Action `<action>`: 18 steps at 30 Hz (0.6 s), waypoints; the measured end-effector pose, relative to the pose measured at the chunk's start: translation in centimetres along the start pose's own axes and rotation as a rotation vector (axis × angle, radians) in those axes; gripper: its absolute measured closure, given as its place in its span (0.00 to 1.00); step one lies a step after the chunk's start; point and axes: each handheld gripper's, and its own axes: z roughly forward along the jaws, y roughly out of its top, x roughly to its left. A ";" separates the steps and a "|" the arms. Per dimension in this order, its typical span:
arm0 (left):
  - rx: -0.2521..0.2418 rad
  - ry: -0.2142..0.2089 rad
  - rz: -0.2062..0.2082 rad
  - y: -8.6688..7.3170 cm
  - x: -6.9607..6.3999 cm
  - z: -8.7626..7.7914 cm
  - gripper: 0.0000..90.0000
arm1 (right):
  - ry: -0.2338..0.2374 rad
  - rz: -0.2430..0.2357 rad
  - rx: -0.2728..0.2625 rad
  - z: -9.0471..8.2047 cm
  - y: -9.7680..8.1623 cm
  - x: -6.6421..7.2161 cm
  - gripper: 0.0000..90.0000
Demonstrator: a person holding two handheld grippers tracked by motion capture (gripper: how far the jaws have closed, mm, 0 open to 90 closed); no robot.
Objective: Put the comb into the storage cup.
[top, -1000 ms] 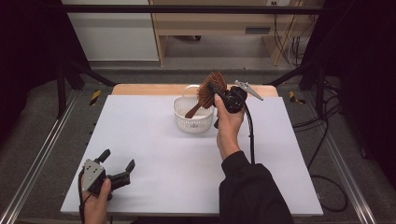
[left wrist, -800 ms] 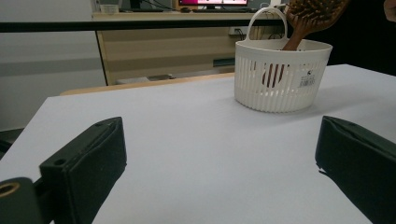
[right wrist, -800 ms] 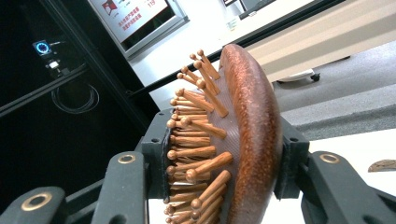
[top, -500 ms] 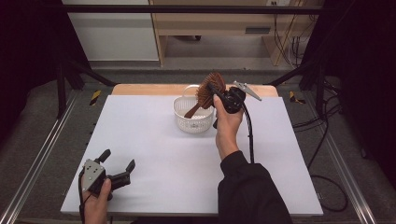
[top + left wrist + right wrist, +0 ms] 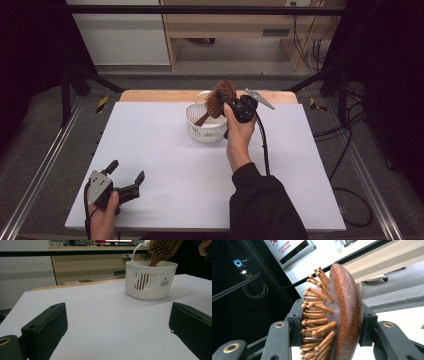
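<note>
The wooden hairbrush (image 5: 218, 100) stood tilted above the white basket (image 5: 206, 129), its handle reaching down inside the basket and its bristled head raised over the basket's far rim. The right hand-held gripper (image 5: 226, 102) was clamped on that head: in the right gripper view one jaw pressed the wooden bristle pins and the other the smooth rounded back of the hairbrush (image 5: 337, 315). The person's right hand (image 5: 239, 135) held this hand-held gripper just beside the basket, on its right side, with the cable (image 5: 264, 145) trailing back toward the sleeve. The basket sat on the white bench (image 5: 165, 165), toward its far edge. Well apart from the basket, at the bench's near left corner, the left hand-held gripper (image 5: 125, 175) rested with its jaws spread wide apart, nothing between them.
</note>
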 end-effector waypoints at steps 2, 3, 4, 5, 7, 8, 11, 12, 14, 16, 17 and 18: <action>0.001 0.000 -0.001 0.0 0.0 0.0 0.02 | 0.004 0.009 0.000 0.1 -0.2 0.0 0.56; 0.001 0.000 -0.001 0.0 0.0 0.0 0.02 | 0.006 0.014 0.000 0.1 -0.3 -0.1 0.56; 0.002 0.000 0.000 0.0 0.0 0.0 0.02 | 0.006 0.017 -0.001 0.1 -0.4 -0.1 0.56; 0.002 -0.001 0.000 0.0 0.0 0.0 0.02 | 0.006 0.014 0.000 0.2 -0.5 -0.1 0.56; 0.002 0.000 -0.001 0.0 0.0 0.0 0.02 | 0.007 0.022 0.001 0.2 -0.8 -0.2 0.56; 0.002 -0.001 -0.001 0.0 0.0 0.0 0.02 | 0.008 0.022 0.000 0.3 -0.8 -0.2 0.56; 0.003 -0.002 -0.002 0.0 0.0 0.0 0.02 | 0.008 0.029 0.001 0.3 -1.0 -0.3 0.56; 0.003 -0.002 -0.002 0.0 0.0 0.0 0.02 | 0.009 0.030 0.001 0.3 -1.0 -0.3 0.56; 0.003 -0.002 -0.002 0.0 0.0 0.0 0.02 | 0.010 0.030 -0.003 0.4 -1.1 -0.3 0.56; 0.004 -0.002 -0.004 0.0 0.0 0.0 0.02 | 0.013 0.031 -0.004 0.5 -1.2 -0.3 0.56; 0.004 -0.002 -0.004 0.0 0.0 0.0 0.02 | 0.012 0.033 -0.003 0.5 -1.2 -0.3 0.56; 0.004 -0.002 -0.004 0.0 0.0 0.0 0.02 | 0.011 0.028 -0.003 0.5 -1.3 -0.2 0.56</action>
